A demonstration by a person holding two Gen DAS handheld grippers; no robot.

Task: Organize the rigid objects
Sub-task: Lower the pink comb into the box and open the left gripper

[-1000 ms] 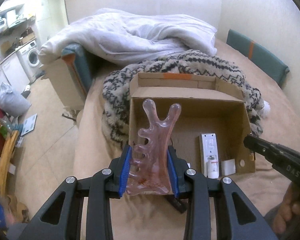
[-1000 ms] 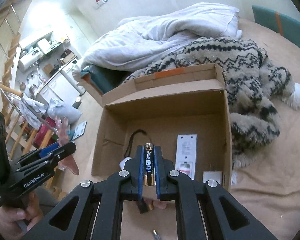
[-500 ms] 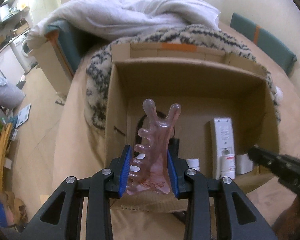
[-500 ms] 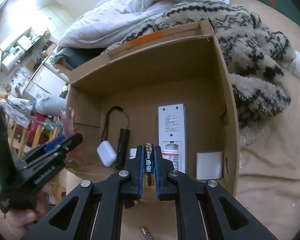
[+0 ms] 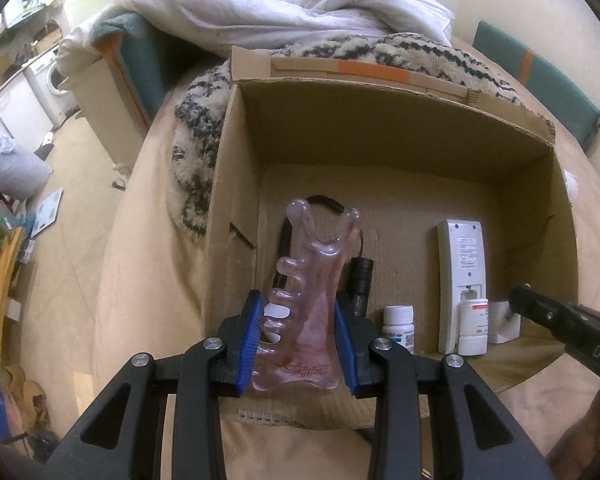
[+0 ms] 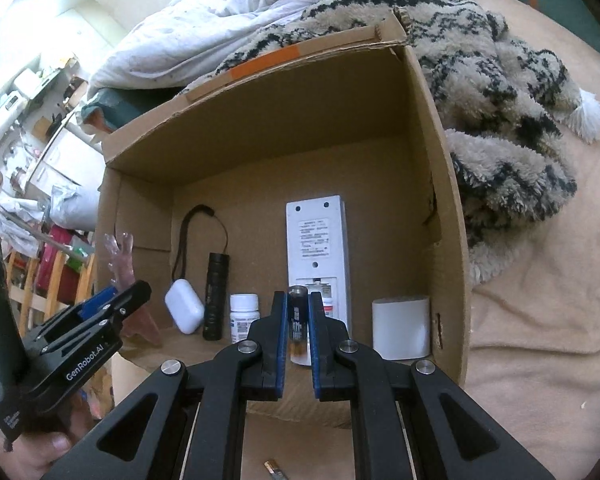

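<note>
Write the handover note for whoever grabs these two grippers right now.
Left gripper: shut on the pink comb, over the cardboard box.
Right gripper: shut on a battery, at the box's near edge.
Already in the box: remote, flashlight, white case, two pill bottles, white block.
Left: drop comb and battery in; a second battery lies outside on the bed.

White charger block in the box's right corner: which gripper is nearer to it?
Right. The right gripper, shut on a battery, is just left of the white charger block. The left gripper, holding the pink comb, is across the cardboard box.
</note>
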